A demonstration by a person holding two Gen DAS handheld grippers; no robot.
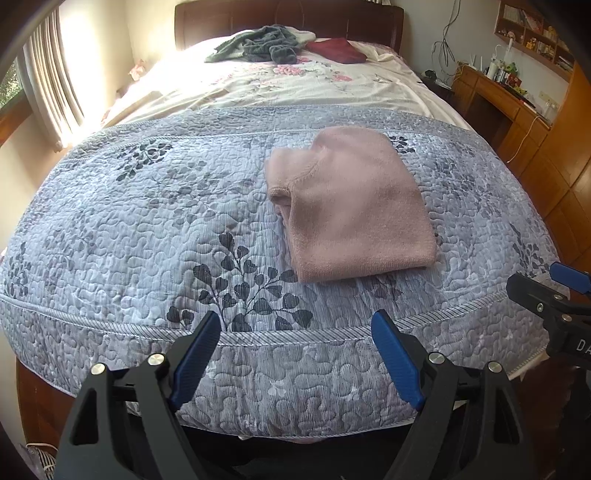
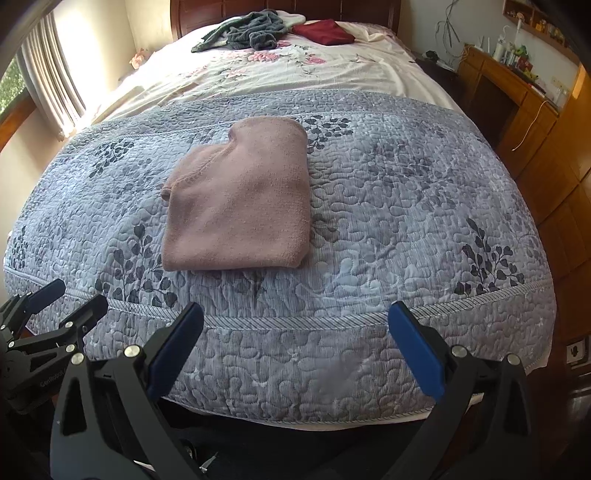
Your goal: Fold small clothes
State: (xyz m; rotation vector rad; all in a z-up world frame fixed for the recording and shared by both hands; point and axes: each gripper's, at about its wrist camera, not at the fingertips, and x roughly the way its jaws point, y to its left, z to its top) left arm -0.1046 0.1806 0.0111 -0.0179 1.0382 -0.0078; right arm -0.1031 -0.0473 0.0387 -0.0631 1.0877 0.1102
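Note:
A pink knitted garment (image 1: 351,206) (image 2: 240,199) lies folded into a compact rectangle on the grey-blue quilted bedspread (image 1: 147,206) (image 2: 406,206). My left gripper (image 1: 295,325) hangs open over the foot edge of the bed, well short of the garment, nothing between its blue pads. My right gripper (image 2: 297,314) is also open and empty, held back at the same edge, with the garment ahead and to its left. In the left wrist view the right gripper (image 1: 554,288) shows at the right border; in the right wrist view the left gripper (image 2: 70,299) shows at the left border.
Near the headboard (image 1: 288,14) lie a dark grey-green crumpled garment (image 1: 262,46) (image 2: 247,33) and a folded dark red one (image 1: 336,50) (image 2: 325,31) on a floral sheet (image 1: 295,88). A wooden desk (image 1: 498,96) and cabinets stand right; a window with curtains (image 1: 48,81) left.

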